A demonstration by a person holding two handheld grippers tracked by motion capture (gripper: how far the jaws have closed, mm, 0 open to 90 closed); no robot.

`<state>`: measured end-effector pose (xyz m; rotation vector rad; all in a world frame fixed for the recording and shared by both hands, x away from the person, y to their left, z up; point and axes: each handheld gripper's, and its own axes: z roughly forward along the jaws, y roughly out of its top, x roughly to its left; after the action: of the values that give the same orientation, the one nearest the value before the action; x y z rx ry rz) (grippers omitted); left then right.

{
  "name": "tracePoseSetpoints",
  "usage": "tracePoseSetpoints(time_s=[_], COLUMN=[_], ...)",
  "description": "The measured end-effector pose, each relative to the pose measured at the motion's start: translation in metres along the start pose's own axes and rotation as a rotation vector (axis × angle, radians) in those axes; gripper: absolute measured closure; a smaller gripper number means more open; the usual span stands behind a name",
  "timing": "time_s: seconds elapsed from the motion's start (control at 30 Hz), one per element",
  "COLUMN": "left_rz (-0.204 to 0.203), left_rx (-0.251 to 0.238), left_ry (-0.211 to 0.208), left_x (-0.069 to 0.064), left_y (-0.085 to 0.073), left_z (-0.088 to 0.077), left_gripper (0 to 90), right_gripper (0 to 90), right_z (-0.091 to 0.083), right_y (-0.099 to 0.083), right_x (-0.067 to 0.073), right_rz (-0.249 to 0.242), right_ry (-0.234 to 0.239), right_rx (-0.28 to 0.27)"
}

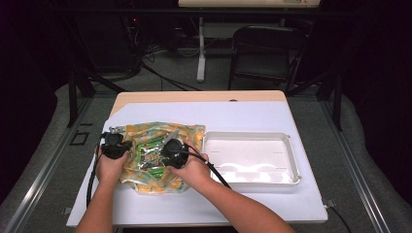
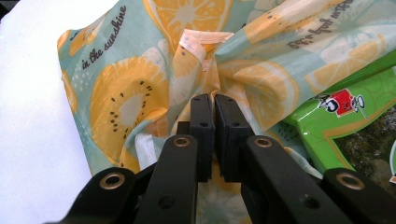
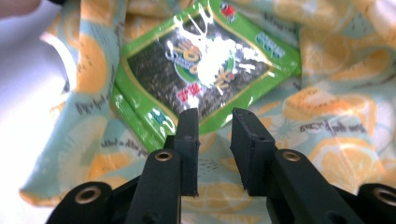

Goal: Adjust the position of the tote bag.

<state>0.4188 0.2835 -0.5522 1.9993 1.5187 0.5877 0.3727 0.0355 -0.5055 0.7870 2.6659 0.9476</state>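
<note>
Left gripper (image 2: pixel 214 109) is clamped on a fold of the fruit-print bag (image 2: pixel 126 93), which I judge pins the bag to the table (image 1: pixel 252 116) so its mouth stays spread. My right gripper (image 3: pixel 215 122) has its jaws parted with nothing between them, poised just before the green snack packet (image 3: pixel 205 70) lying inside the bag at the table's left. At least one more green packet sits under it. Beside the bag, the white tray (image 1: pixel 291 160) holds nothing.

White-covered table (image 1: pixel 252 119) bears fruit-print bag (image 1: pixel 187 132), white tray (image 1: pixel 291 160)
</note>
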Motion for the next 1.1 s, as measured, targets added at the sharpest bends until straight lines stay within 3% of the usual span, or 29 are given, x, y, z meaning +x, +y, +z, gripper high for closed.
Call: tracePoseSetpoints(time_s=[0.3,0.6,0.83,0.97,1.1], left_rz=[0.001,0.003,-0.006,-0.003,-0.001], left_rx=[0.002,0.004,0.0,-0.023,-0.061], left_ry=[0.006,0.011,0.01,-0.004,-0.013], left_x=[0.0,0.0,0.001,-0.001,-0.002], left_y=[-0.001,-0.001,-0.002,0.0,0.002], left_z=[0.0,0.0,0.001,-0.006,-0.016], left_gripper=[86.4,86.4,85.8,81.6,72.0], right_gripper=[72.9,73.1,73.2,72.9,72.7], right_z=[0.008,0.009,0.005,0.007,0.01], right_y=[-0.017,-0.031,-0.047,-0.049,-0.05], right_x=[0.002,0.006,0.005,0.005,0.006], right_rz=[0.005,-0.002,0.044,0.056,0.061], right_ry=[0.006,0.008,0.023,0.025,0.02], right_rx=[0.052,0.072,0.038,0.038,0.024])
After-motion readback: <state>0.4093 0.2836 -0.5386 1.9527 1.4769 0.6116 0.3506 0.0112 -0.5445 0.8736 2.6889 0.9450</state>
